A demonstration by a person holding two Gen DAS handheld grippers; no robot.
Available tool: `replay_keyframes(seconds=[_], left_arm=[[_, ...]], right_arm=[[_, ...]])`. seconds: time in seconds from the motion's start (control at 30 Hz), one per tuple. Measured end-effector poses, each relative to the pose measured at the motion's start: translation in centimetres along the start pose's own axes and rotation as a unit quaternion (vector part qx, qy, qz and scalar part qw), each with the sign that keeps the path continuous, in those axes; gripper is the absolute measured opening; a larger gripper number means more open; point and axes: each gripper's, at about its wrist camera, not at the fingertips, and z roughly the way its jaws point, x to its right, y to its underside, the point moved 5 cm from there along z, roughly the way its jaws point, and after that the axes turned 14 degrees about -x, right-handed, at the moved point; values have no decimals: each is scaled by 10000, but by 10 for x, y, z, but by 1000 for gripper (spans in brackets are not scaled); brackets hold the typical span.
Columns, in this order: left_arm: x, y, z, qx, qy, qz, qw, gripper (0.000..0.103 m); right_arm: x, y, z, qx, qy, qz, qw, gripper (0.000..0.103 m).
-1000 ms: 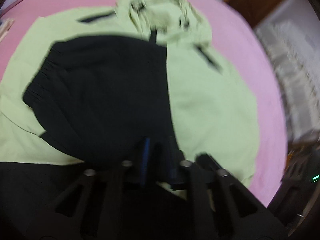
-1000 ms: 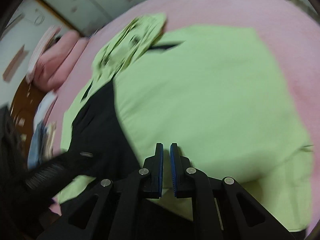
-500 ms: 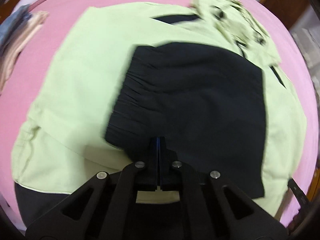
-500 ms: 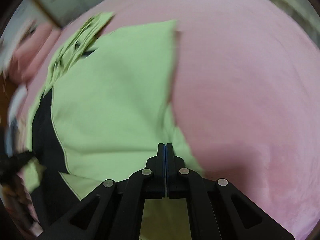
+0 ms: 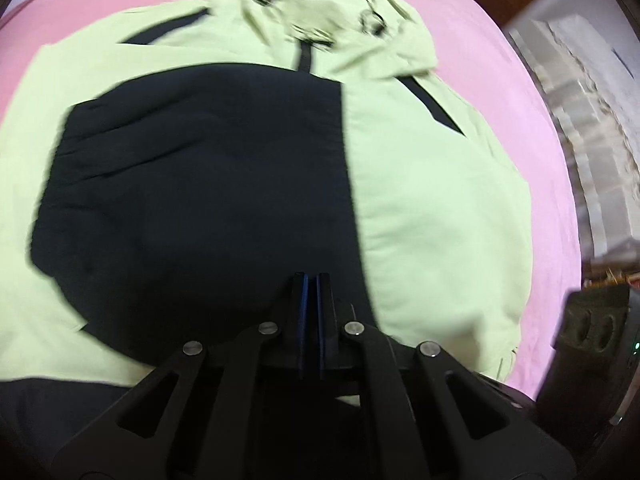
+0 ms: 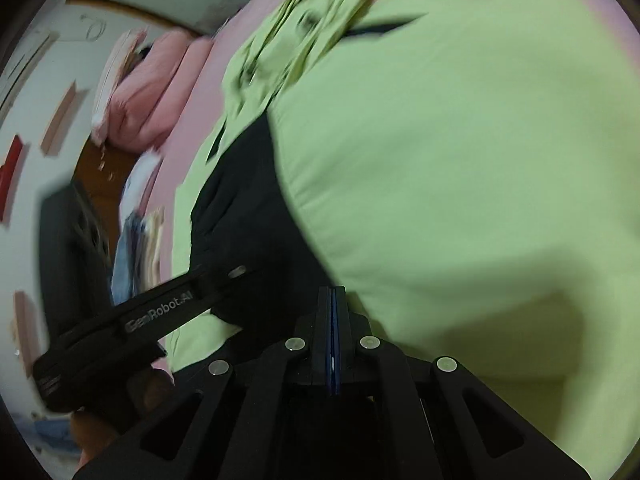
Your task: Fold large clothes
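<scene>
Black jaws: we see both grippers closed with nothing between the blue pads. The left gripper [image 5: 312, 280] hangs over the near end of the black sleeve; the right gripper [image 6: 331, 292] hangs just where black meets green.
Left gripper from the right: we also see it [image 6: 236, 270] reaching in low over the black cloth.
Sleeve: the black sleeve [image 5: 200, 200] lies folded across the chest, its gathered cuff toward the bed's left edge.
Jacket: the green jacket [image 5: 432, 208] lies flat in the middle of the pink bed [image 5: 556, 216], hood [image 5: 332, 20] toward the far edge, hem toward us.
Done: we judge one sleeve is folded in and released.
Left: the other sleeve seems to be still out or under the body, we cannot tell which; then the hood and the fold from hem to collar.
Aside: a stack of clothes [image 6: 138, 248] sits by the bed's left edge.
</scene>
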Motion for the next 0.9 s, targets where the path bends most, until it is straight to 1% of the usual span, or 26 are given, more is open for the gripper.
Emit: replay_keyframes(seconds=[0.07,0.1,0.13,0.2,0.23,0.27,0.3,0.33,0.37,0.4,0.43,0.47,0.5,0.53,0.57,0.6,0.63,0.67,0.73,0.77,0.8,0.83,0.9], left_arm=[[-6,-11,4,-5,-3,-48,10000,1],[-14,-20,4,35,5,-136,9999,1],[-22,-30,3,67,38,-219,9997,1],[-45,-48,0,131,156,-487,9986,1],[-55,-53,-3,188,183,-595,9979,1],[-72,-60,-8,339,65,-783,9963,1],[-86,-64,-13,484,-287,-930,9941,1],[-96,-67,-17,562,-459,-1014,9922,1],[-107,-71,-20,604,-401,-1138,9909,1],[-114,-72,-22,612,-308,-1270,9895,1],[-116,-73,-22,596,-223,-1341,9889,1],[-115,-74,-21,565,-264,-1325,9892,1],[-110,-75,-20,562,-450,-1232,9898,1],[-103,-75,-21,577,-708,-1151,9891,1],[-103,-74,-25,591,-864,-1130,9881,1],[-96,-75,-27,643,-967,-1118,9869,1],[-85,-73,-30,699,-922,-1094,9872,1],[-69,-72,-37,787,-652,-990,9898,1],[-36,-70,-37,875,-143,-727,9934,1],[-26,-70,-36,866,-33,-644,9942,1],[-9,-70,-33,827,70,-543,9951,1],[1,-69,-30,768,137,-482,9958,1],[15,-71,-20,634,179,-415,9970,1]], right_arm=[[-2,-9,2,4,191,-230,9996,0],[0,-15,-2,74,268,-325,9991,0],[6,-24,-8,162,376,-367,9985,0],[30,-38,-32,387,702,-320,9963,0],[46,-44,-46,488,863,-244,9948,0],[63,-49,-58,594,1080,-80,9923,0],[86,-53,-76,753,1432,213,9866,0],[105,-58,-90,886,1511,463,9834,0],[124,-59,-108,1042,1359,752,9824,0],[135,-62,-117,1121,1259,909,9815,0],[140,-60,-128,1222,1463,1024,9763,0],[145,-61,-139,1366,2062,1098,9627,0],[144,-60,-151,1615,2709,1102,9425,2],[140,-58,-158,1831,2960,1090,9311,2],[133,-57,-163,2036,2844,1075,9306,2],[125,-57,-164,2157,2439,1034,9398,2],[114,-57,-161,2199,1985,961,9503,2],[99,-58,-149,2122,1442,821,9630,2],[72,-60,-120,1745,709,513,9808,2],[58,-61,-102,1484,369,332,9877,2],[42,-61,-83,1206,142,116,9925,2],[25,-61,-67,1016,63,-107,9947,2],[1,-64,-47,866,257,-425,9950,2]])
